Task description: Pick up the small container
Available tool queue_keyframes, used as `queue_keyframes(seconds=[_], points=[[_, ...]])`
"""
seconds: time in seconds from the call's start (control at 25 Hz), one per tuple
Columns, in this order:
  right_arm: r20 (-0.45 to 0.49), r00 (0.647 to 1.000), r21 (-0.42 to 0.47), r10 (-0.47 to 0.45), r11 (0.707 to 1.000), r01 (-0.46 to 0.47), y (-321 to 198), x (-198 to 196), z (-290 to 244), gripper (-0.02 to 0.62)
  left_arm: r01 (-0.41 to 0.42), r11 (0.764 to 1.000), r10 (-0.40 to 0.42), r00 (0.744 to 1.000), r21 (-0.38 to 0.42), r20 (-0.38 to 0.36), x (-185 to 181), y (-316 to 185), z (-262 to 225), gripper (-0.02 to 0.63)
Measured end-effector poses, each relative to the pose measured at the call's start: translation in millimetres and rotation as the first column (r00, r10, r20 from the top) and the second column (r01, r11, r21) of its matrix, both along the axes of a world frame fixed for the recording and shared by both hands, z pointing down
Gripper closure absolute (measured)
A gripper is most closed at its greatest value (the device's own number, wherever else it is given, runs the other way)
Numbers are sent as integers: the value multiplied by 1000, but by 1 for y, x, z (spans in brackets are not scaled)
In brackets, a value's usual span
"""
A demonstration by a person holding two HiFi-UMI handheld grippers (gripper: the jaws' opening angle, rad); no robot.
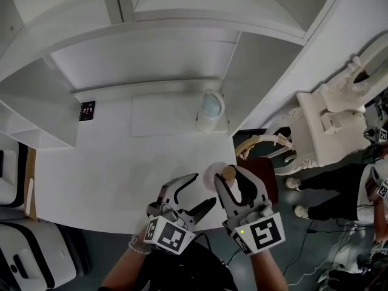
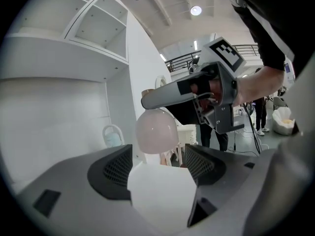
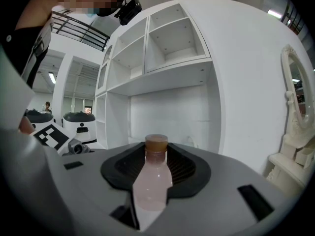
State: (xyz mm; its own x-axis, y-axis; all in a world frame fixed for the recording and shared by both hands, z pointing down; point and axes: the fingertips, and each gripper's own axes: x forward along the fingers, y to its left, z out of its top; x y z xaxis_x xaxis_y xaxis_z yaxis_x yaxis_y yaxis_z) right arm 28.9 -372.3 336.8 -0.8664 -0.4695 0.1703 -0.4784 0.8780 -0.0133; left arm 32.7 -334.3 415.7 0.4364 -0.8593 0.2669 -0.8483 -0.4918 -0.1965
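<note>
The small container is a pale pink bottle [image 1: 212, 174] with a brown cap [image 1: 229, 173]. My right gripper [image 1: 230, 176] is shut on it and holds it in the air over the front edge of the white table [image 1: 121, 168]. In the right gripper view the bottle [image 3: 151, 183] stands upright between the ribbed pads, cap [image 3: 156, 144] on top. My left gripper [image 1: 203, 188] is just left of the bottle, jaws wide open and gripping nothing. In the left gripper view the bottle's rounded base [image 2: 156, 131] hangs just beyond the spread jaws, under a right gripper finger [image 2: 167, 96].
A pale blue and white jug [image 1: 211, 109] stands at the back of the table by the wall. A black marker card [image 1: 86, 110] lies at the back left. White shelves rise behind. An ornate white chair [image 1: 327, 117] and people's legs [image 1: 327, 205] are to the right.
</note>
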Motion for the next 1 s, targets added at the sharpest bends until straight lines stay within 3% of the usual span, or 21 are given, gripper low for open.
queue_keyframes(seconds=[0.56, 0.84, 1.0], points=[[37, 996, 1, -85, 996, 85, 53, -8, -27, 454, -11, 999, 11, 1000, 46, 14, 3, 28, -19, 284], [85, 990, 21, -109, 994, 108, 68, -13, -48, 454, -12, 996, 11, 1000, 83, 17, 0, 39, -34, 284], [68, 993, 26, -100, 995, 98, 73, -9, -49, 453, -18, 995, 17, 1000, 97, 13, 0, 45, -40, 284]])
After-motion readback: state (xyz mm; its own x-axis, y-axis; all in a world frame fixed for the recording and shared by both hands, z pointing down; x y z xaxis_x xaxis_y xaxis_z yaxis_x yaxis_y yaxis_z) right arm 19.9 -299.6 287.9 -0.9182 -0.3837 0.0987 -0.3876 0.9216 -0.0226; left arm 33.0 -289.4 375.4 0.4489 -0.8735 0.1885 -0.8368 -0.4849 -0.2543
